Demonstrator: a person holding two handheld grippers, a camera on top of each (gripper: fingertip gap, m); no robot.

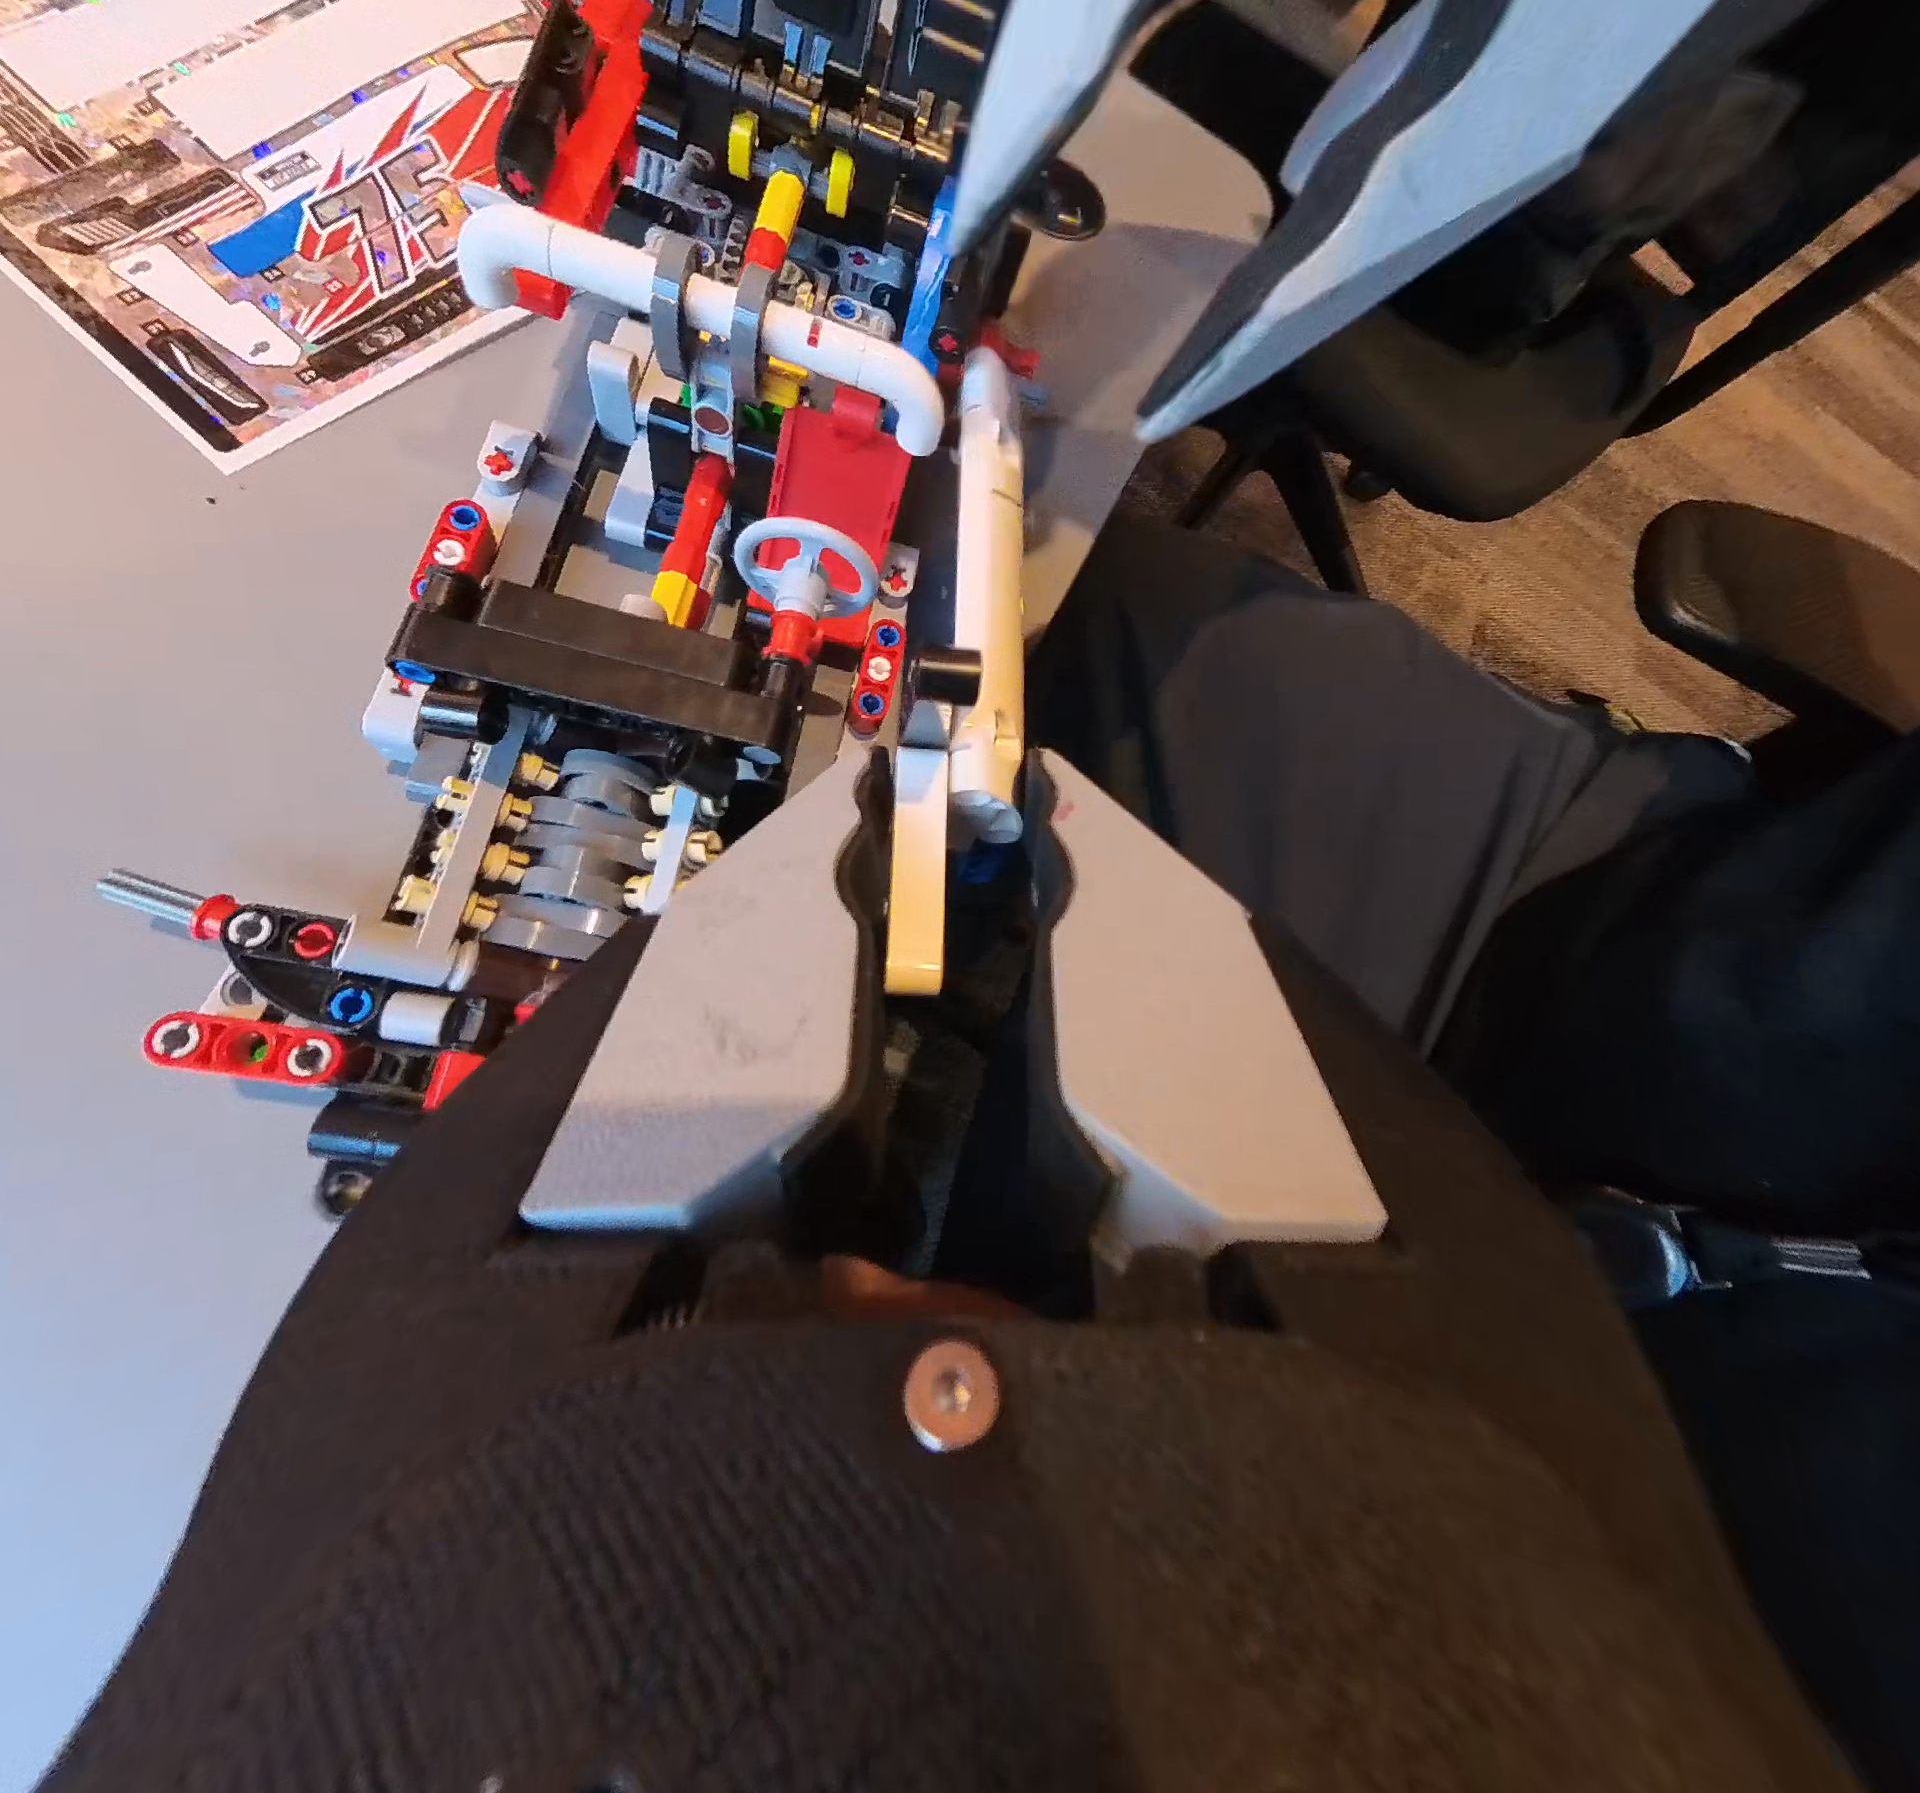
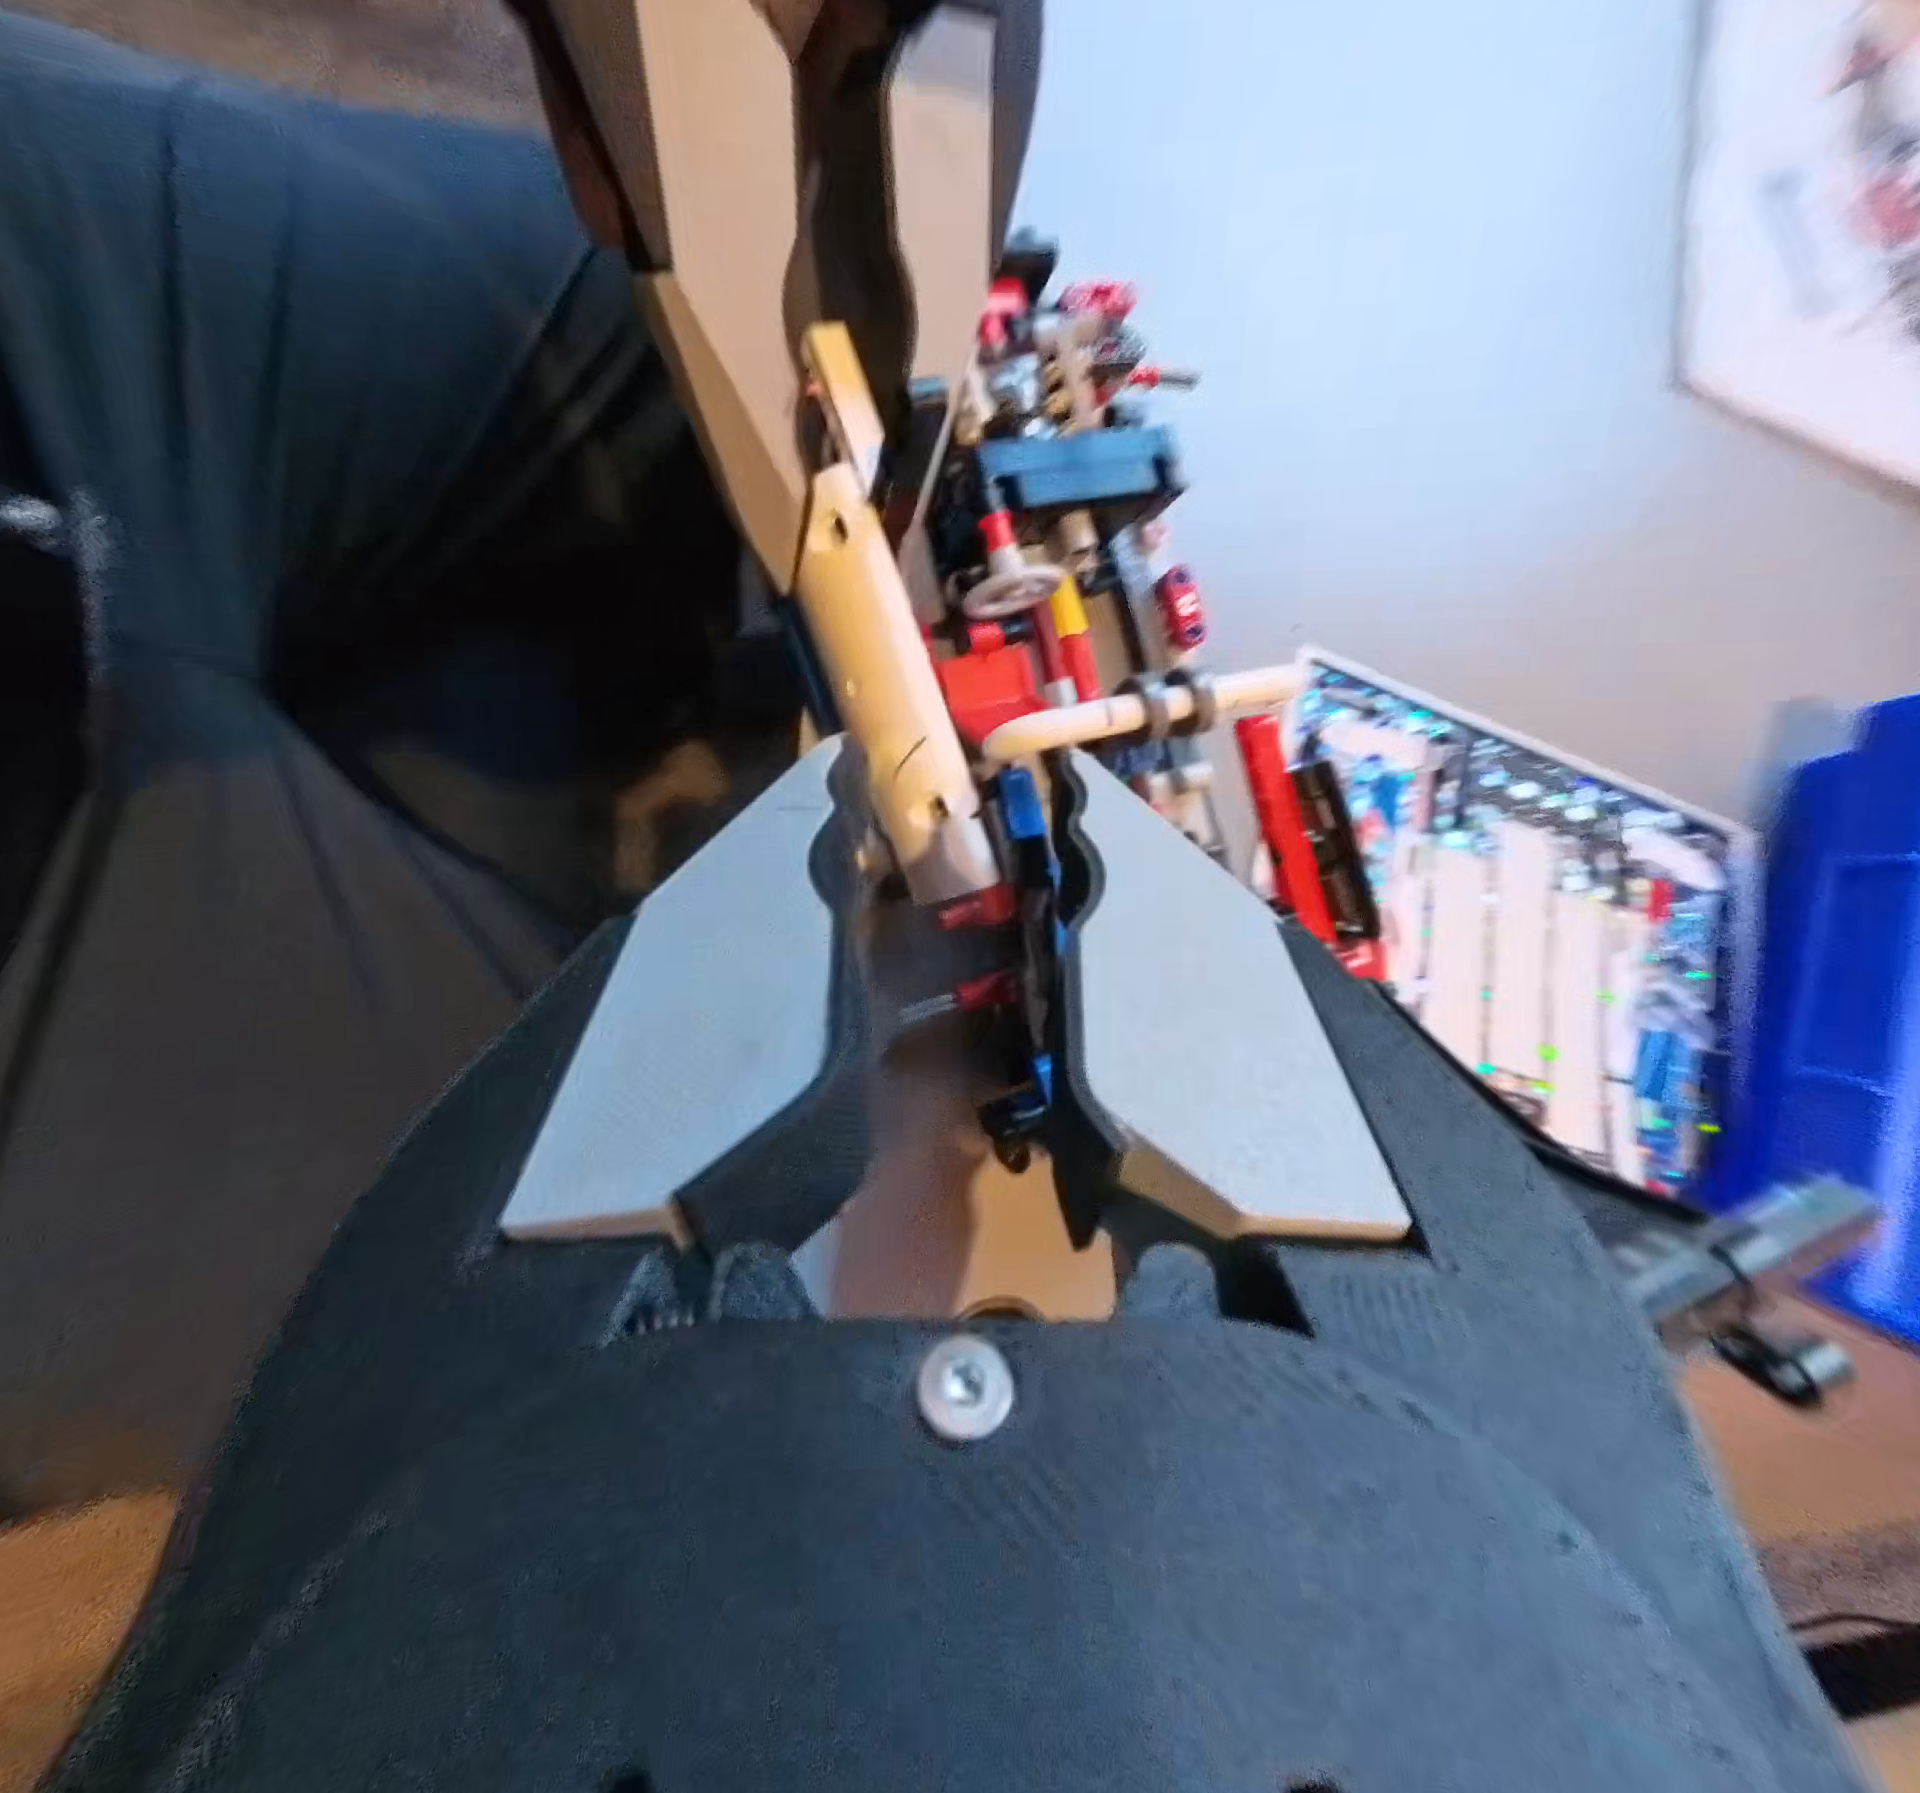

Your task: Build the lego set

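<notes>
On the grey table [image 1: 156,704]: the lego car [image 1: 665,600] is half built; it has a steering wheel [image 1: 800,569] and seat, but no body or wheels that I can see.
Left view: the left gripper [image 1: 951,808] is nearly closed, pinching the car's white side beam [image 1: 982,600].
Right view: the right gripper [image 2: 956,870] is narrow too, around the car's other end; blurry, but it looks like a grip.
</notes>
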